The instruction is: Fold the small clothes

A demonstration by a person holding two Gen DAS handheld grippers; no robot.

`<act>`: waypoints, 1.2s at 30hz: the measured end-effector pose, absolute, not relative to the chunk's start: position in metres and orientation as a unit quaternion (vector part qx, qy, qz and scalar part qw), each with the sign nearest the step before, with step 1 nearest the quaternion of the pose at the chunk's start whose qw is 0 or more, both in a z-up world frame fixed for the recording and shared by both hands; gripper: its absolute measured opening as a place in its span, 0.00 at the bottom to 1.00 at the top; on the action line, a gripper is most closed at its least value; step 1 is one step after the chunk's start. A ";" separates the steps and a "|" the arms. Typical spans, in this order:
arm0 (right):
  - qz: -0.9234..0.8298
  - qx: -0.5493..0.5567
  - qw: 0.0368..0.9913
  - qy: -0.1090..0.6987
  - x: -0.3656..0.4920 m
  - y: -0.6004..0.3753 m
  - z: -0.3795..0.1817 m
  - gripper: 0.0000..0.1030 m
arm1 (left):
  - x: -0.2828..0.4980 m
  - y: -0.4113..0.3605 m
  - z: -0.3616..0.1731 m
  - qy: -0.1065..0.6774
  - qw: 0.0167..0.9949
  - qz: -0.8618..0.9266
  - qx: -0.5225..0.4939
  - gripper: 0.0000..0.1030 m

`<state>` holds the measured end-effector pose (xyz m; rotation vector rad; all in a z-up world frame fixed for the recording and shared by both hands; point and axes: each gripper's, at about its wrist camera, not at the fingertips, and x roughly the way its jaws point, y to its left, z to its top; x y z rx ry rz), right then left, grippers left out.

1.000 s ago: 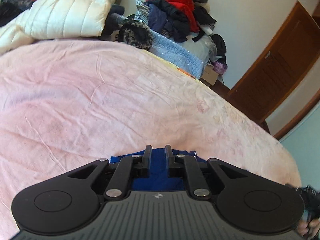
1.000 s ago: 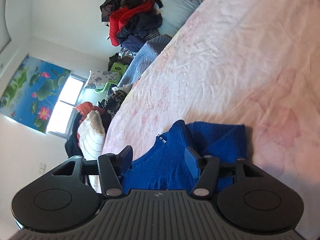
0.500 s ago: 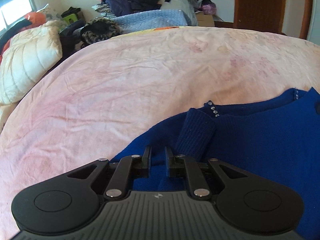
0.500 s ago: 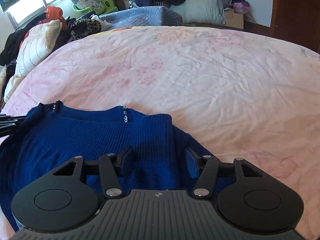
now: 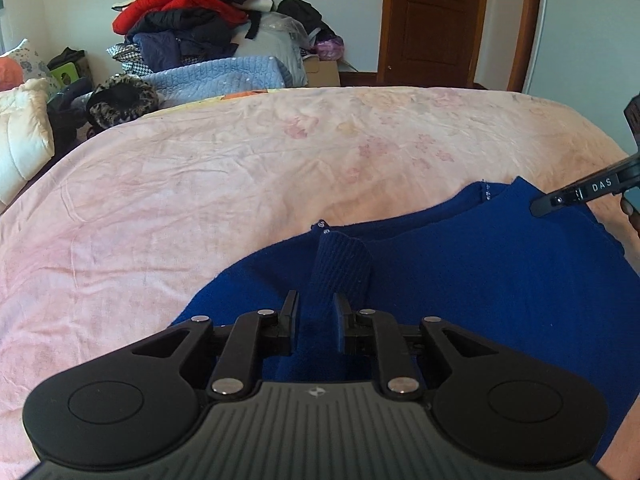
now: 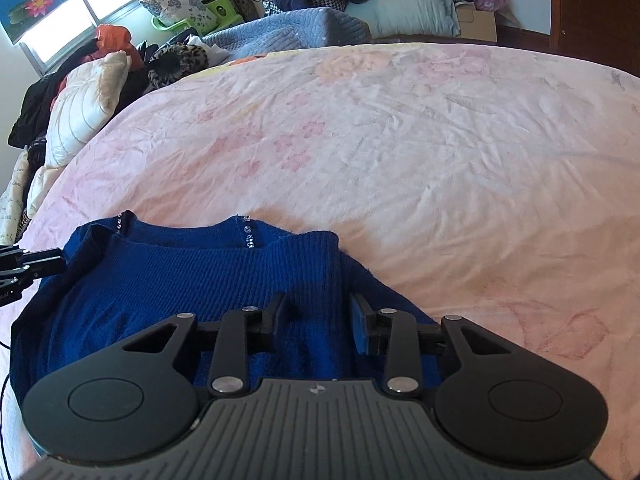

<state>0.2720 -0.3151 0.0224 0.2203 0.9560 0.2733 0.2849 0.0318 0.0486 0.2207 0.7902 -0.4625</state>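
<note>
Left gripper [image 5: 314, 322] pinches a folded sleeve of the blue sweater [image 6: 168, 276] on the bed [image 6: 440, 152], apparently to flatten it, while right gripper [image 6: 318, 320] hovers wide.

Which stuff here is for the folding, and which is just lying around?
For the folding:
- blue sweater
- left claw, closed on its sleeve
- right claw, open
- pink bedspread it lies on

Just lying around:
- clothes pile
- cream quilt
- leopard-print hat
</note>
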 end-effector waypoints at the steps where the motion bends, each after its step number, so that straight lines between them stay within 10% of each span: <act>1: 0.132 0.108 0.873 0.457 0.272 -0.316 0.022 0.36 | 0.282 0.030 0.051 0.376 0.892 -0.229 0.106 0.16; 5: 0.138 0.112 0.872 0.456 0.270 -0.319 0.021 0.36 | 0.272 0.027 0.066 0.352 0.895 -0.255 0.103 0.21; 8: 0.139 0.119 0.871 0.456 0.271 -0.321 0.020 0.37 | 0.267 0.012 0.056 0.345 0.893 -0.226 0.180 0.73; 13: 0.140 0.120 0.871 0.454 0.270 -0.322 0.020 0.37 | 0.269 -0.001 0.024 0.365 0.873 -0.186 0.264 0.74; 19: 0.137 0.145 0.870 0.450 0.268 -0.328 0.018 0.31 | 0.302 0.034 0.038 0.395 0.898 -0.138 0.137 0.57; 23: 0.134 0.161 0.872 0.442 0.266 -0.333 0.016 0.11 | 0.319 0.045 0.029 0.426 0.895 -0.100 0.085 0.08; 36: 0.110 0.197 0.874 0.430 0.260 -0.345 0.008 0.08 | 0.327 0.063 0.022 0.437 0.898 -0.059 0.017 0.03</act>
